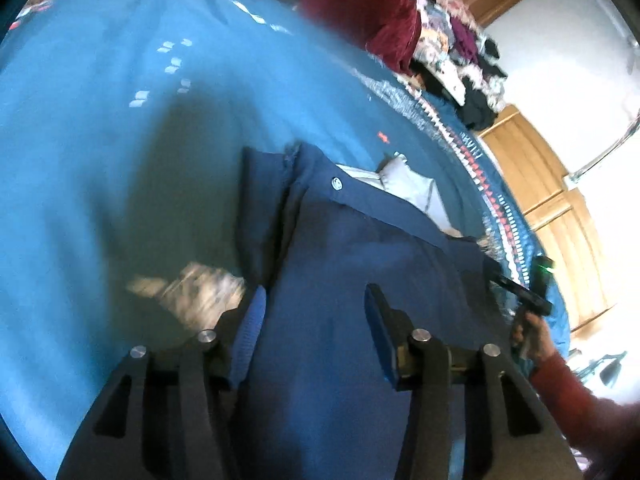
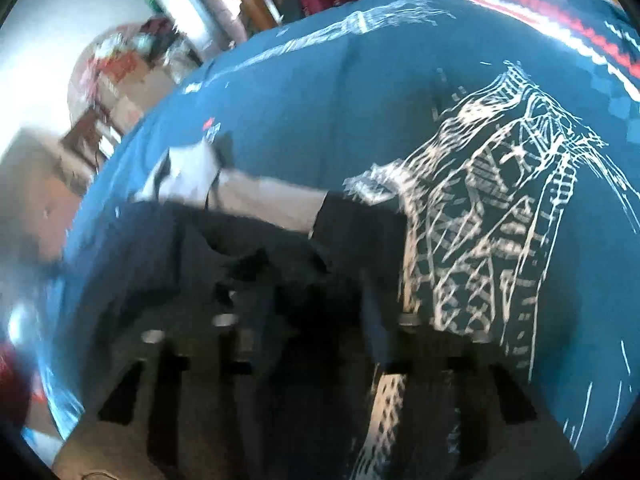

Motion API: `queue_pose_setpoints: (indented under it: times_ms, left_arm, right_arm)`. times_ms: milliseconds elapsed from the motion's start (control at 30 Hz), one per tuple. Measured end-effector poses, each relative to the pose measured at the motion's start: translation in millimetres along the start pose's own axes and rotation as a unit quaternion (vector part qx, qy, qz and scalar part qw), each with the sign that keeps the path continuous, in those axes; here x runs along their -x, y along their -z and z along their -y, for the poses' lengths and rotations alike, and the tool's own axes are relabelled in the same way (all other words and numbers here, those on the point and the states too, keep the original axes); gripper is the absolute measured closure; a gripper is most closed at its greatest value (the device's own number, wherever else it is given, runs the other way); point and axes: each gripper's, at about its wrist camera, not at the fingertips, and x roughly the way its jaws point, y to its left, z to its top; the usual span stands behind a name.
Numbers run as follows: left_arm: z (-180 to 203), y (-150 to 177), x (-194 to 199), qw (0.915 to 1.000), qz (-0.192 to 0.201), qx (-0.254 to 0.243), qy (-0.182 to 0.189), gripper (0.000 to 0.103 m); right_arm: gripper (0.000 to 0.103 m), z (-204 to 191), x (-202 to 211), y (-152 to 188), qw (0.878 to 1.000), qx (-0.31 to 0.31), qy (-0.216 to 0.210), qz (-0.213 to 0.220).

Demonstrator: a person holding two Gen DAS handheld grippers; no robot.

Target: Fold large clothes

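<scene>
Navy trousers point(image 1: 360, 264) lie on a blue bedspread point(image 1: 100, 140), waistband away from me, with a pale button point(image 1: 337, 183) and white pocket lining point(image 1: 412, 188) showing. My left gripper point(image 1: 316, 316) is open low over the trousers, and the navy cloth runs between its two fingers. At the trousers' right edge a hand in a red sleeve point(image 1: 568, 384) holds the right gripper point(image 1: 528, 296). The right wrist view is blurred. There the right gripper point(image 2: 304, 304) stands open over the dark trousers point(image 2: 260, 248), with white lining point(image 2: 264, 196) beyond.
A pile of mixed clothes point(image 1: 452, 48) with a maroon cloth point(image 1: 360, 4) sits at the bed's far side. Wooden cupboard doors point(image 1: 556, 208) and a white wall point(image 1: 560, 40) stand to the right. A white tower print point(image 2: 500, 220) covers the bedspread point(image 2: 300, 80) right of the right gripper.
</scene>
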Motion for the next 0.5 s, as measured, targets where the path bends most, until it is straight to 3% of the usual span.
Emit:
queue_pose_setpoints:
  times_ms: [100, 200, 333, 500]
  left_arm:
    - [-22, 20, 41, 0.9995, 0.02, 0.02, 0.01, 0.041]
    - [-43, 39, 62, 0.999, 0.019, 0.039, 0.008, 0.041]
    - [-42, 57, 64, 0.9992, -0.002, 0.022, 0.032, 0.041]
    - [-41, 64, 50, 0.9988, -0.019, 0.011, 0.045, 0.041]
  right_arm:
    - [0.08, 14, -20, -8, 0.999, -0.028, -0.003, -0.021]
    - [0.075, 10, -25, -10, 0.999, -0.028, 0.001, -0.031]
    - [0.044, -13, 10, -4, 0.999, 0.003, 0.053, 0.005]
    - [0.038, -42, 65, 39, 0.998, 0.026, 0.052, 0.032]
